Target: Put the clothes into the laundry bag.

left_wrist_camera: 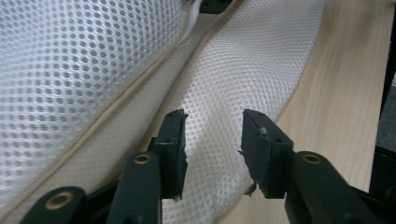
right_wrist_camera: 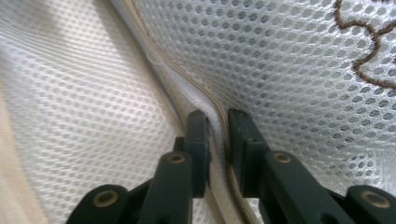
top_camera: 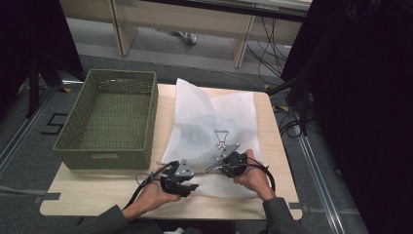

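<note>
A white mesh laundry bag [top_camera: 209, 131] lies flat on the wooden table [top_camera: 97, 195], just right of a green woven basket [top_camera: 114, 117], with both tongs at its near edge. No readable writing shows on it; the only mark is a small brown outline embroidery [top_camera: 221, 139], just beyond the right gripper [top_camera: 233, 158] and seen in the right gripper view as a curly brown stitched line [right_wrist_camera: 369, 60]. The bag's long axis runs away from the tongs, from the near table edge toward the far edge. The left gripper [left_wrist_camera: 212, 140] has its jaws spread, with mesh lying between them but not pressed by the pads. The right gripper's jaws stand a narrow gap apart, astride the bag's beige seam [right_wrist_camera: 187, 79]; whether they pinch it I cannot tell.
</note>
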The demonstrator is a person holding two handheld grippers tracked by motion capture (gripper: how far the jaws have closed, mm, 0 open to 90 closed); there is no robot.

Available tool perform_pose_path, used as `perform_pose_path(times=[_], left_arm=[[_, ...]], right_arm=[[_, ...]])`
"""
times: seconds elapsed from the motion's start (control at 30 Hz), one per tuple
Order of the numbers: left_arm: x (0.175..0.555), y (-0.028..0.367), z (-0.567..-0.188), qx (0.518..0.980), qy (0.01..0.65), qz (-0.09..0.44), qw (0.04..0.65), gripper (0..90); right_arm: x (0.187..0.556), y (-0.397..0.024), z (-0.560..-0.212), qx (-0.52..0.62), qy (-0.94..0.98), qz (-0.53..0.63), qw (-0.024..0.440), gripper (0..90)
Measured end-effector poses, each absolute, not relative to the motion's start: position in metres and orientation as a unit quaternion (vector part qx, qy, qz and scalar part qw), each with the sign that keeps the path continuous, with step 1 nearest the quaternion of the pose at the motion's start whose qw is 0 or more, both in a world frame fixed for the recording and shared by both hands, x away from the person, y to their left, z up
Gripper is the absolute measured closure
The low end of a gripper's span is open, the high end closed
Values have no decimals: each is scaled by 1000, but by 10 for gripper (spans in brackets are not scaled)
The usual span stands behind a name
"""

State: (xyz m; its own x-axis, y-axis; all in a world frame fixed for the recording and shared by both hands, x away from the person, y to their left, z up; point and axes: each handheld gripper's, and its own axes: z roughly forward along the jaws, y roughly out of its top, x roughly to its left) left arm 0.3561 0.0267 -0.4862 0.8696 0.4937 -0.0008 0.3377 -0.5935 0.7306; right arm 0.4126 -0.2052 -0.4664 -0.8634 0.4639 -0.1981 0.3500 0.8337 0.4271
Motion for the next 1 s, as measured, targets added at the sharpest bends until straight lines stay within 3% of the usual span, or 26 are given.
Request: perform_pose_path(times=[0.4,0.47,0.53,1.0], left_arm=[[342,54,-478,880,249,120,386,487],[341,57,-477,878,255,120,386,478],[339,59,-476,875,262,119,390,461],[323,91,-467,868,284,124,388,356]], right_arm=[[383,-215,-450,208,933,239,173,631],[377,-216,-444,209,928,237,199,617],[373,-217,-442,214,926,252,183,604],[359,-236,-440,271,890,297,217,488]])
